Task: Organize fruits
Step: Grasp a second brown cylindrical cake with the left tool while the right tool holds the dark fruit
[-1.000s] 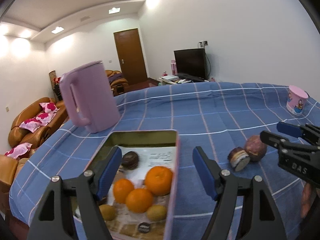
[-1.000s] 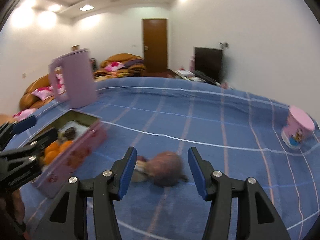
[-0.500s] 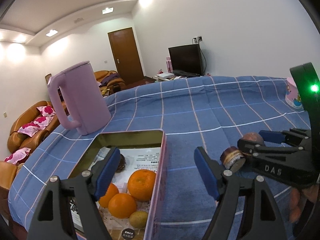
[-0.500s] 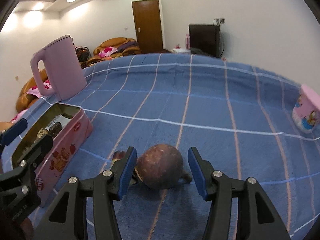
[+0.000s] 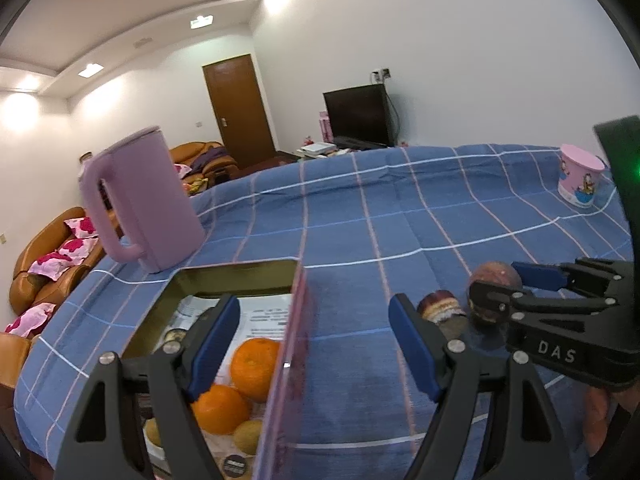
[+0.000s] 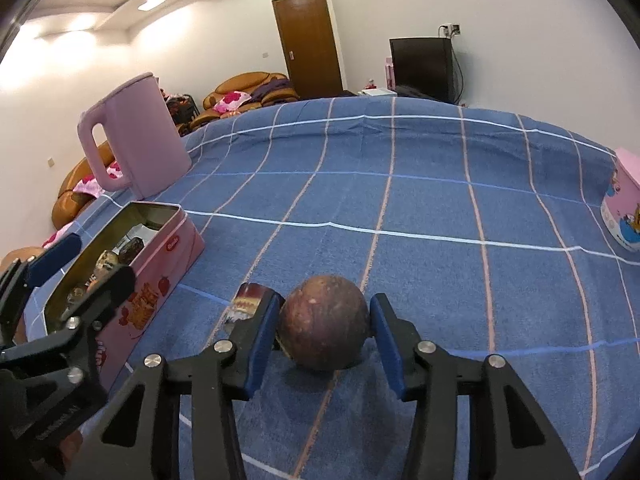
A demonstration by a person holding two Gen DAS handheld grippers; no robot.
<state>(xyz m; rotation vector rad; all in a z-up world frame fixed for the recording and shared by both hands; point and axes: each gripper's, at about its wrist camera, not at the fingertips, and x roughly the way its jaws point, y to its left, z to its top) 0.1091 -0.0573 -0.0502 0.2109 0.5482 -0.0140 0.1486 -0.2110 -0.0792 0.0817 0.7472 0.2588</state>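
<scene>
A round brown fruit (image 6: pixel 324 322) rests on the blue checked cloth between the fingers of my right gripper (image 6: pixel 326 308). Its jaws are closing and the pads meet the fruit's sides. In the left wrist view the same fruit (image 5: pixel 496 276) sits inside the right gripper (image 5: pixel 504 280). A cut brown piece with a pale face (image 6: pixel 250 300) (image 5: pixel 440 308) lies just left of it. My left gripper (image 5: pixel 314 304) (image 6: pixel 86 264) hangs open and holds nothing, straddling the right wall of the pink tin (image 5: pixel 240 270) (image 6: pixel 160 210). The tin holds oranges (image 5: pixel 256 364) and smaller yellowish fruits.
A tall pink kettle (image 5: pixel 148 200) (image 6: pixel 136 140) stands behind the tin near the table's left edge. A pink cartoon cup (image 5: pixel 580 184) (image 6: pixel 624 216) stands at the far right. Sofas and a television lie beyond the table.
The right gripper has come forward around the brown fruit and its jaws have narrowed onto it. The left gripper has drifted right, from over the tin's middle to over its right wall.
</scene>
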